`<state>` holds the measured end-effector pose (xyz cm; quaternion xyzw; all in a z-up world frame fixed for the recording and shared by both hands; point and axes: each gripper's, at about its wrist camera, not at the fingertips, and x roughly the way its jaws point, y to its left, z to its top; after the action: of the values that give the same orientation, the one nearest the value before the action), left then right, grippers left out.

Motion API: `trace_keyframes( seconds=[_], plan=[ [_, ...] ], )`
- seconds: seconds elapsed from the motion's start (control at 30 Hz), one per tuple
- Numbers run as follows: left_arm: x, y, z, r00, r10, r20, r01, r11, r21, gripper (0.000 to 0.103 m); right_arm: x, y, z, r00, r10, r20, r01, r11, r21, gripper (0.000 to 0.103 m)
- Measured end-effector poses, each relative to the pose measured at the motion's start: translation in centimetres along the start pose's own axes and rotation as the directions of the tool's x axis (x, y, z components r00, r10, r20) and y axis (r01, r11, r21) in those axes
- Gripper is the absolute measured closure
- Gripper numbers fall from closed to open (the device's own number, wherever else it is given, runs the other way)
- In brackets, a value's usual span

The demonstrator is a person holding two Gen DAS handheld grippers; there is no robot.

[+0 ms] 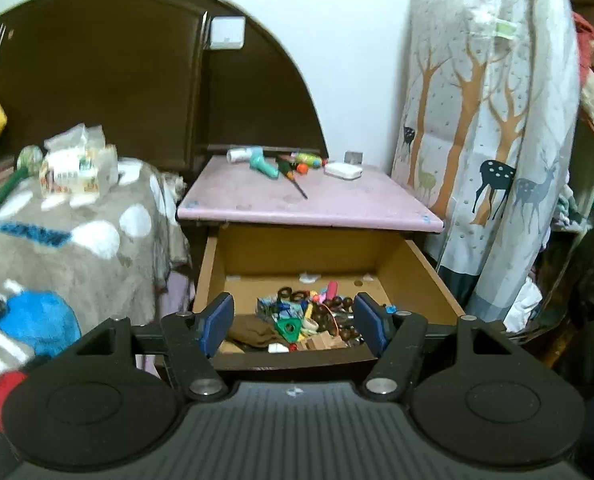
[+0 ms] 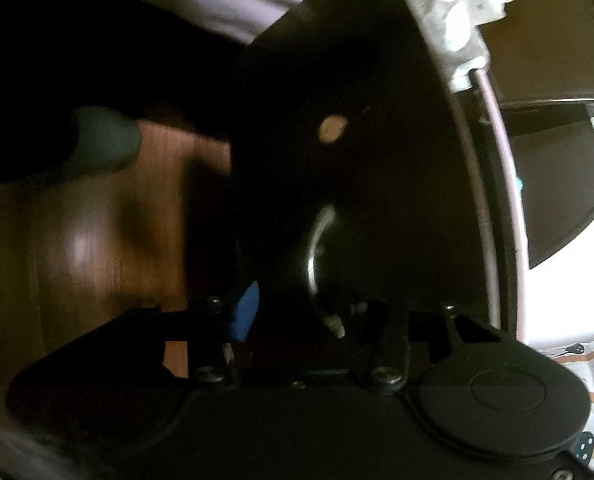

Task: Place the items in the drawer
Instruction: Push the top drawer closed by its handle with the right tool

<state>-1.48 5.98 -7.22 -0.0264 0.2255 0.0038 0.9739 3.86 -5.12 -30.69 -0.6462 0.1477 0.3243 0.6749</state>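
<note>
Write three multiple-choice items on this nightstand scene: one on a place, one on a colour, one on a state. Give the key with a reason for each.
1. Where does the white case lie?
A. on the nightstand top
B. in the drawer
C. on the bed

2. What colour is the nightstand top?
A. green
B. pink
C. black

3. How does the drawer stand?
A. shut
B. taken out and set on the floor
C. pulled open, with small items inside

Key:
1 A, it rests on the top near the back right corner.
2 B, the surface is pale pink.
3 C, its wooden inside shows beyond the open, empty left gripper, with small clutter on the bottom.
</note>
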Motion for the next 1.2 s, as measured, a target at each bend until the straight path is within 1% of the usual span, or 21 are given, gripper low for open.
trace_keyframes(
  seconds=[0.07,0.17,0.2,0.23,0.27,0.3,0.33,0.37,0.43,0.47,0.53,0.6,0.67,0.77,0.83,0.93,1.2],
  plan=[
    [-0.1,0.1,-0.1,1.0,-0.005,0.012,0.005,1.0,0.019,0.038,0.1,0.6,0.0,1.0,-0.022,-0.007,0.022,0.999,-0.042,0.061],
    [-0.1,0.6,-0.1,1.0,-0.026,0.016,0.026,1.0,0.007,0.038,0.5,0.8,0.7,0.999,-0.028,-0.039,0.025,0.997,-0.068,0.061],
    [-0.1,0.7,-0.1,0.999,-0.029,0.017,0.029,1.0,0.0,0.038,0.5,0.9,0.8,0.998,-0.038,-0.041,0.035,0.996,-0.078,0.062],
    [0.0,0.9,-0.2,0.999,-0.03,0.017,0.03,1.0,-0.007,0.038,0.6,1.0,0.9,0.998,-0.05,-0.041,0.046,0.995,-0.088,0.068],
    [0.1,1.0,-0.2,0.999,-0.033,0.017,0.033,0.999,-0.014,0.038,0.6,1.1,1.0,0.997,-0.062,-0.042,0.057,0.994,-0.098,0.078],
    [0.2,1.2,-0.2,0.999,-0.037,0.016,0.037,0.999,-0.02,0.038,0.6,1.1,1.0,0.996,-0.084,-0.037,0.08,0.992,-0.102,0.084],
    [0.3,1.3,-0.2,0.999,-0.04,0.016,0.041,0.999,-0.026,0.038,0.5,0.8,1.0,0.996,-0.087,-0.03,0.084,0.993,-0.087,0.094],
    [0.4,1.5,-0.3,0.999,-0.043,0.015,0.044,0.999,-0.033,0.038,0.4,0.4,1.0,0.996,-0.088,-0.023,0.087,0.994,-0.069,0.096],
    [0.6,1.7,-0.4,0.999,-0.051,0.01,0.052,0.998,-0.047,0.038,0.1,-0.1,0.6,0.996,-0.088,-0.001,0.087,0.994,-0.07,0.1],
    [0.7,1.8,-0.4,0.998,-0.055,0.009,0.055,0.997,-0.056,0.038,0.0,-0.3,0.3,0.996,-0.094,0.01,0.094,0.993,-0.075,0.101],
    [0.8,2.1,-0.4,0.998,-0.061,0.01,0.062,0.995,-0.075,0.038,-0.5,-0.9,-0.2,0.991,-0.131,0.03,0.132,0.991,-0.029,0.101],
    [1.0,2.4,-0.5,0.998,-0.067,0.009,0.068,0.994,-0.091,0.038,-0.6,-1.2,-0.4,0.988,-0.149,0.045,0.15,0.988,-0.034,0.101],
    [1.2,2.6,-0.4,0.997,-0.071,0.007,0.072,0.992,-0.103,0.038,-0.4,-1.3,-0.2,0.991,-0.127,0.042,0.129,0.991,-0.044,0.103],
    [1.5,2.9,-0.5,0.997,-0.079,0.003,0.079,0.99,-0.12,0.038,-0.3,-1.8,0.0,0.991,-0.126,0.053,0.128,0.991,-0.031,0.103],
    [1.7,3.1,-0.6,0.997,-0.083,-0.002,0.082,0.989,-0.124,0.038,0.2,-2.5,0.3,0.992,-0.117,0.039,0.117,0.993,-0.011,0.103],
    [2.1,3.3,-0.6,0.996,-0.084,-0.006,0.083,0.988,-0.134,0.038,1.4,-3.7,0.2,0.992,-0.128,0.007,0.128,0.992,0.021,0.103],
    [3.1,3.9,-0.6,0.998,-0.065,-0.021,0.061,0.985,-0.158,0.038,4.4,-5.6,0.3,0.989,-0.149,-0.004,0.149,0.989,-0.015,0.102]
  ],
)
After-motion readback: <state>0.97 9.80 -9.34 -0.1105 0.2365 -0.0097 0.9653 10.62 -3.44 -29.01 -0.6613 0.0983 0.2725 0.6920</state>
